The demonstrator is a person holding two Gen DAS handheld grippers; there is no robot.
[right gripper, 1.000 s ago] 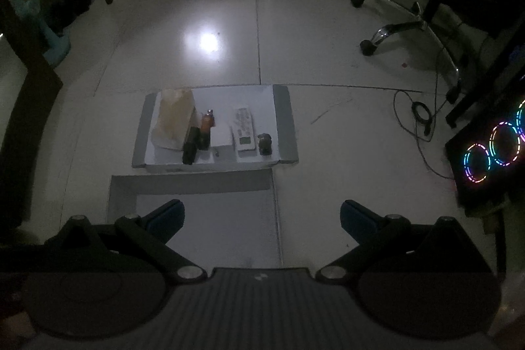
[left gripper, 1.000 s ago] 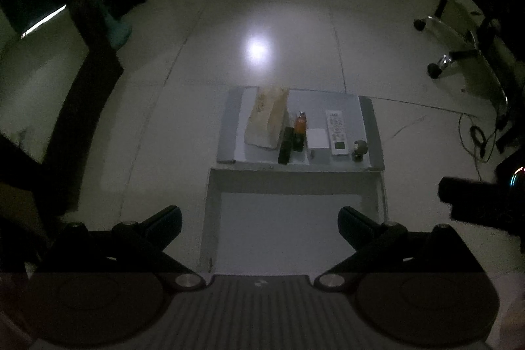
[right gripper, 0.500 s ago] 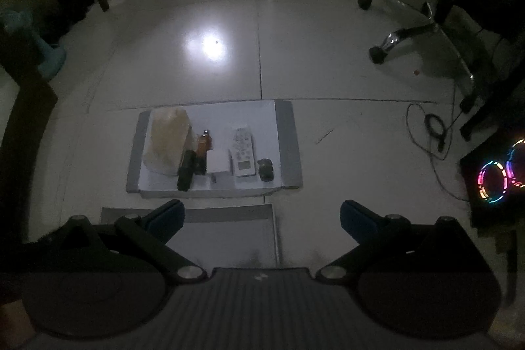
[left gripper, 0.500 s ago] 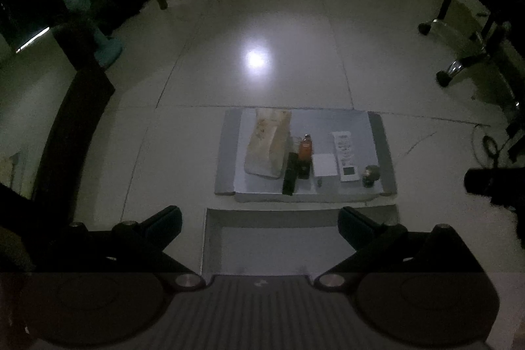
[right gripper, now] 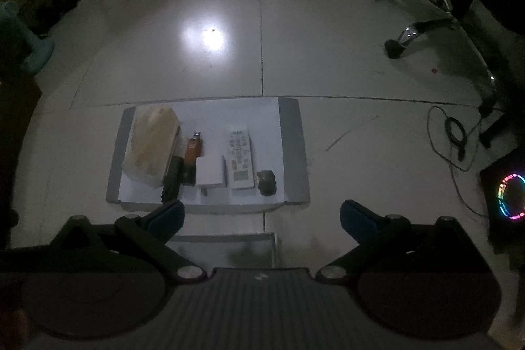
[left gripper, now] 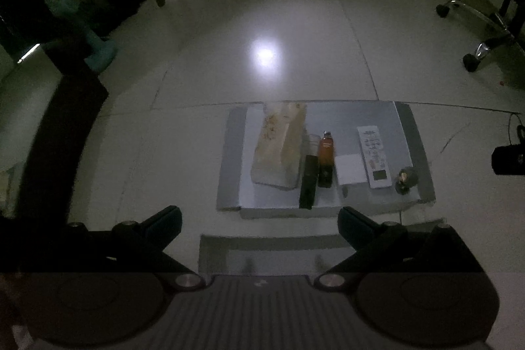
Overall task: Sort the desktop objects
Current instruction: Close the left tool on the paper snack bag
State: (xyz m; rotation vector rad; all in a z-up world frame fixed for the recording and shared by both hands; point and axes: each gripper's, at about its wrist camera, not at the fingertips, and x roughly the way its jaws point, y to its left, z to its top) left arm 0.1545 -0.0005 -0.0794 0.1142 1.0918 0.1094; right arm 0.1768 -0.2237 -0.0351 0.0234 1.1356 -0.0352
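Both tools hang high above the floor, well apart from the work. The left gripper (left gripper: 259,217) has its jaws spread wide and holds nothing; the right gripper (right gripper: 262,212) is likewise spread and empty.

The things to be sorted lie in a row on a flat pale grey board with darker side strips (left gripper: 407,127), which rests on the tiled floor (left gripper: 262,5). From nine o'clock toward three o'clock in the left wrist view they are: a pale crumpled paper bag (left gripper: 279,146), a long black box (left gripper: 308,181) touching its edge, a small amber bottle with a dark base (left gripper: 326,153), a small white square box (left gripper: 350,169), a white remote control with grey buttons (left gripper: 374,156), and a small dark rounded object (left gripper: 405,181) alone at the three o'clock end. A shallow grey tray (left gripper: 210,248) lies just beside the board at six o'clock, and is probably where sorted items go.

No pick seems to have begun. A good start would be an end item, since the middle pieces are crowded and a finger could knock a neighbour. The dark rounded object has free space around it, so it suits the right tool; its shape is too dim to judge a grip line. The descent should be straight and slow, with jaws closing only once they straddle the piece.
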